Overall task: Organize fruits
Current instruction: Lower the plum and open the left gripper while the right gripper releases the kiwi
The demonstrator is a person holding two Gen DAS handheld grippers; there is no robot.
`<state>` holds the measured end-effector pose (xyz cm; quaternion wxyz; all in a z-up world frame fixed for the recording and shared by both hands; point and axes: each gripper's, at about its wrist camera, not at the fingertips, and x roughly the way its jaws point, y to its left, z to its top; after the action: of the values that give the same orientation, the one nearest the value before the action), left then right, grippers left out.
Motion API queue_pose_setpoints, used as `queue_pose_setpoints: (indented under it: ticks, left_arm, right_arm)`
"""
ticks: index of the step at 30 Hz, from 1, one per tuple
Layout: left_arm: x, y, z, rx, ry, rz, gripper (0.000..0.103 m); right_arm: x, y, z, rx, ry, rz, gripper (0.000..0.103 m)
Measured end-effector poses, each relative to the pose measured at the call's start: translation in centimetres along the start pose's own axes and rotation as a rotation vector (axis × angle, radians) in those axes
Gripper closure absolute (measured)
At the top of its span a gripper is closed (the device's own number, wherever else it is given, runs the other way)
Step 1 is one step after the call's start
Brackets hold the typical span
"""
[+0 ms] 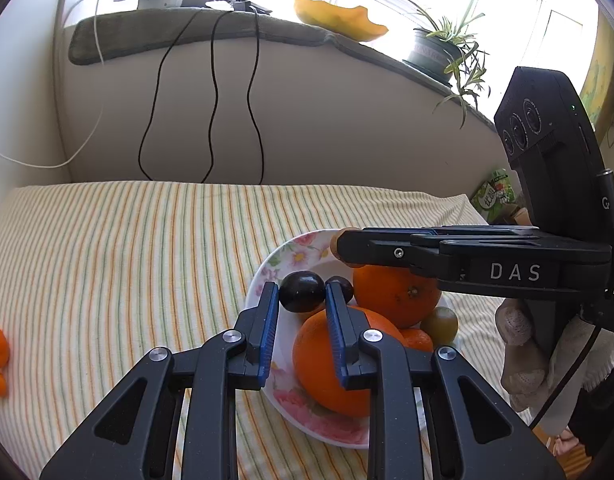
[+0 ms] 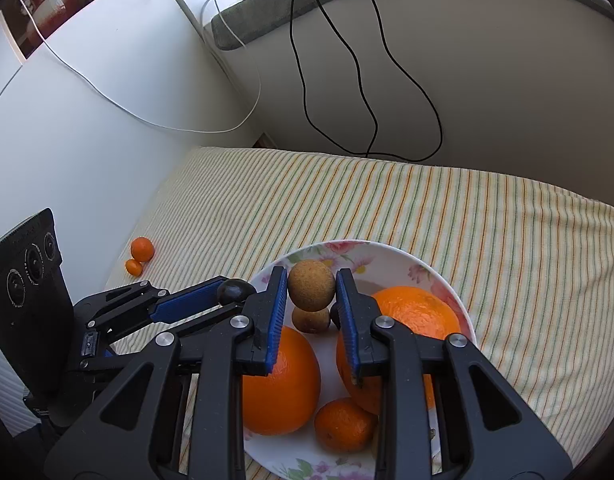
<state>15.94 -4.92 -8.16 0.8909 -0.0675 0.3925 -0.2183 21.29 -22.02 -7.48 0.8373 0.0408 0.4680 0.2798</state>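
Two grippers work over one floral plate (image 2: 391, 254) on the striped worktop (image 1: 107, 248), and each carries a small fruit. The left gripper (image 1: 302, 294) has its jaws narrowed onto a dark plum (image 1: 301, 291), glossy and near black, just above the plate's left rim. The right gripper (image 2: 311, 290) clamps a tan, rough-skinned round fruit (image 2: 311, 286) over the plate's middle, with a second one (image 2: 311, 320) lying directly beneath.

Crowding looks like the main risk — both sets of jaws hang close over the same dish, so a careless move could knock one against the other or shake a fruit loose. Either fruit is round and would likely roll off the pile if dropped. Two large oranges (image 2: 281, 384) (image 2: 407, 320) and a small mandarin (image 2: 345, 424) already fill much of the plate, leaving little flat space.

Two small orange fruits (image 2: 141, 254) sit well apart on the cloth, not yet gathered.
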Motion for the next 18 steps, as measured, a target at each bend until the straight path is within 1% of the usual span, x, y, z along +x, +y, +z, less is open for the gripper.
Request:
queue_pose_setpoints:
  ticks: [6, 9, 10, 11, 12, 13, 14, 15, 17, 18]
  left_arm:
    - [-0.1, 0.1, 0.1, 0.001, -0.002, 0.0, 0.081]
    - [-0.1, 0.1, 0.2, 0.001, -0.002, 0.0, 0.08]
    - [-0.1, 0.1, 0.2, 0.001, -0.002, 0.001, 0.079]
    - [-0.2, 0.2, 0.2, 0.001, -0.002, 0.002, 0.076]
    - [-0.3, 0.2, 0.2, 0.0, -0.005, 0.002, 0.071]
    - [-0.4, 0.2, 0.2, -0.001, -0.008, 0.0, 0.069]
    - [-0.6, 0.2, 0.2, 0.0, -0.01, -0.002, 0.068]
    - [-0.7, 0.2, 0.2, 0.003, -0.011, -0.002, 0.068]
    - [-0.8, 0.1, 0.2, 0.01, -0.013, 0.004, 0.062]
    - [-1.0, 0.0, 0.2, 0.011, -0.016, 0.008, 0.055]
  right_arm:
    - [-0.2, 0.1, 0.0, 0.002, -0.008, -0.005, 0.076]
    - [-0.4, 0.0, -0.1, 0.003, -0.017, -0.01, 0.066]
    - [-0.5, 0.0, -0.1, 0.003, -0.021, -0.011, 0.061]
    - [-0.7, 0.0, -0.1, 0.004, -0.025, -0.011, 0.059]
    - [-0.7, -0.1, -0.1, 0.005, -0.029, -0.011, 0.058]
    - [-0.8, -0.1, -0.1, 0.006, -0.031, -0.012, 0.055]
    - [-0.9, -0.1, -0.1, 0.008, -0.034, -0.013, 0.05]
    - [-1.0, -0.1, -0.1, 0.009, -0.037, -0.016, 0.047]
    - [-1.2, -0.1, -0.2, 0.011, -0.046, -0.024, 0.039]
    - [-1.3, -0.1, -0.2, 0.013, -0.05, -0.027, 0.037]
